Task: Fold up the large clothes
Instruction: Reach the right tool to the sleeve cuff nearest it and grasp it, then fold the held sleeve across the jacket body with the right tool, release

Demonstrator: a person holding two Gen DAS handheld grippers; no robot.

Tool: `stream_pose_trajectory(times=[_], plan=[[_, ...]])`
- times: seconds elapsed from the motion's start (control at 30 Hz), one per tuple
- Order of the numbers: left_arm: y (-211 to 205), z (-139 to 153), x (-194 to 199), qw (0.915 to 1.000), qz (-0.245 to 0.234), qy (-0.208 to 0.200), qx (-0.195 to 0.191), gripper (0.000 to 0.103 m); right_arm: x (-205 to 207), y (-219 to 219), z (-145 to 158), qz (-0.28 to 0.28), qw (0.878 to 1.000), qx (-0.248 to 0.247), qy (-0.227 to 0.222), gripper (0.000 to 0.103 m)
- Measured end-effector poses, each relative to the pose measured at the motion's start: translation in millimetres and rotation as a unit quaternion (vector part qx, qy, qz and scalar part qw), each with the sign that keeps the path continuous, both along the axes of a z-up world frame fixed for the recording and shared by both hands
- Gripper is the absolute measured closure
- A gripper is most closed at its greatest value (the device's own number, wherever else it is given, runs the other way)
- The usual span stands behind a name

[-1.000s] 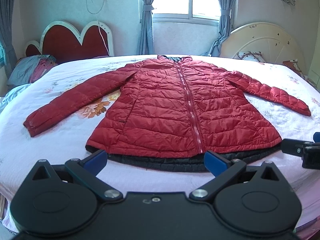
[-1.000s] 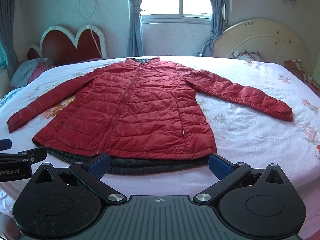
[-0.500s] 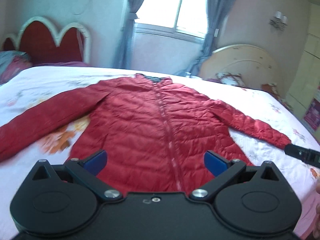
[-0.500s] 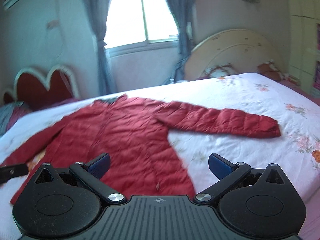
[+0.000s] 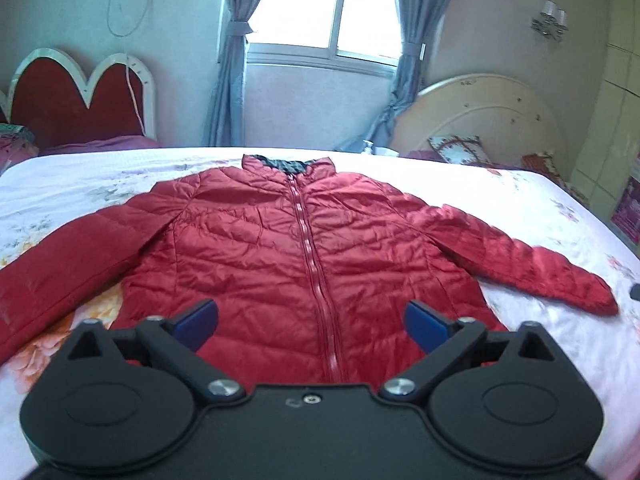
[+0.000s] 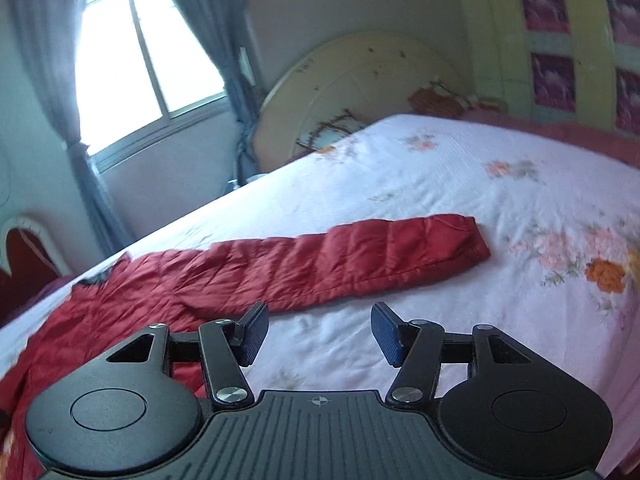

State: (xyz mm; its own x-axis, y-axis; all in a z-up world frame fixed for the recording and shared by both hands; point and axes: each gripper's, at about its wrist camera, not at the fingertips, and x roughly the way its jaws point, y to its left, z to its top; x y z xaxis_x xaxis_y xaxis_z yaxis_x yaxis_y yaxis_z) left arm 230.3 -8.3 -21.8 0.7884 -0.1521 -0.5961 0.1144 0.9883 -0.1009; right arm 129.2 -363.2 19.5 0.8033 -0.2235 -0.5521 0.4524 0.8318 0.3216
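red jacket (image 5: pixel 304 256) whole from left; right shows one sleeve (image 6: pixel 360 256); both tongs (image 5: pixel 312 320) (image 6: pixel 316 334) open, empty

1. A wide bed (image 5: pixel 500 208) spread with a white sheet printed in pink and orange flowers
2. A red quilted jacket (image 5: pixel 280 248) lies flat on the sheet, front up and zipped, collar toward the window side
3. Both sleeves stretch outward over the sheet; the right sleeve (image 6: pixel 360 256) ends near an orange bloom
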Motion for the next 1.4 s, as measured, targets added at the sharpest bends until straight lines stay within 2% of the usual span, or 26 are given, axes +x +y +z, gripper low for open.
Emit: stream_pose_trajectory(times=[0.1, 0.23, 0.3, 0.33, 0.47, 0.6, 0.63, 0.67, 0.7, 0.73, 0.77, 0.8, 0.9, 1.0, 1.07, 1.23, 1.33, 1.4], plan=[[-16, -5, 22, 0.9999, -0.006, 0.008, 0.0, 0.001, 18, -40, -22, -0.029, 0.999, 0.041, -0.001, 0.045], [-43, -13, 57, 0.9995, -0.008, 0.028, 0.011, 0.001, 40, -100, -57, -0.072, 0.991, 0.111, 0.005, 0.045], [-60, -18, 73, 0.999, -0.009, 0.037, 0.022, 0.001, 51, -124, -73, -0.083, 0.988, 0.13, 0.014, 0.041], [-67, -20, 79, 0.9988, -0.008, 0.04, 0.026, 0.001, 55, -132, -81, -0.088, 0.987, 0.135, 0.018, 0.03], [-94, -28, 101, 0.9978, -0.006, 0.056, 0.036, 0.001, 60, -161, -108, -0.109, 0.977, 0.184, 0.017, 0.029], [-109, -34, 111, 0.9966, -0.003, 0.068, 0.045, 0.001, 58, -175, -118, -0.124, 0.972, 0.201, -0.017, 0.03], [-111, -34, 112, 0.9965, -0.001, 0.069, 0.048, 0.001, 58, -177, -118, -0.127, 0.971, 0.2, -0.022, 0.036], [-112, -35, 114, 0.9961, 0.002, 0.07, 0.053, 0.001, 61, -178, -118, -0.132, 0.971, 0.198, -0.022, 0.052], [-111, -36, 115, 0.9956, 0.009, 0.072, 0.059, 0.001, 64, -181, -119, -0.136, 0.971, 0.197, -0.017, 0.059], [-110, -36, 116, 0.9945, 0.024, 0.072, 0.072, 0.001, 66, -182, -119, -0.137, 0.971, 0.196, -0.017, 0.08], [-107, -35, 116, 0.9934, 0.036, 0.071, 0.082, 0.0, 69, -183, -118, -0.135, 0.972, 0.191, -0.017, 0.094], [-103, -35, 116, 0.9925, 0.045, 0.071, 0.089, 0.0, 72, -180, -113, -0.13, 0.975, 0.178, -0.02, 0.094], [-80, -34, 115, 0.9916, 0.068, 0.076, 0.08, 0.001, 93, -159, -88, -0.095, 0.988, 0.119, -0.035, 0.097], [-52, -31, 111, 0.99, 0.095, 0.079, 0.068, 0.003, 122, -121, -58, -0.023, 0.996, 0.07, -0.05, 0.097], [-33, -29, 107, 0.9876, 0.115, 0.079, 0.072, 0.003, 144, -88, -41, 0.034, 0.997, 0.044, -0.061, 0.097], [15, -25, 97, 0.985, 0.142, 0.082, 0.055, 0.004, 188, 13, -18, 0.175, 0.983, 0.012, -0.057, 0.097], [44, -25, 96, 0.9851, 0.145, 0.086, 0.033, 0.006, 206, 74, -20, 0.241, 0.97, 0.007, -0.038, 0.097], [61, -28, 97, 0.9853, 0.143, 0.092, 0.019, 0.007, 222, 111, -27, 0.289, 0.957, -0.008, -0.016, 0.097]])
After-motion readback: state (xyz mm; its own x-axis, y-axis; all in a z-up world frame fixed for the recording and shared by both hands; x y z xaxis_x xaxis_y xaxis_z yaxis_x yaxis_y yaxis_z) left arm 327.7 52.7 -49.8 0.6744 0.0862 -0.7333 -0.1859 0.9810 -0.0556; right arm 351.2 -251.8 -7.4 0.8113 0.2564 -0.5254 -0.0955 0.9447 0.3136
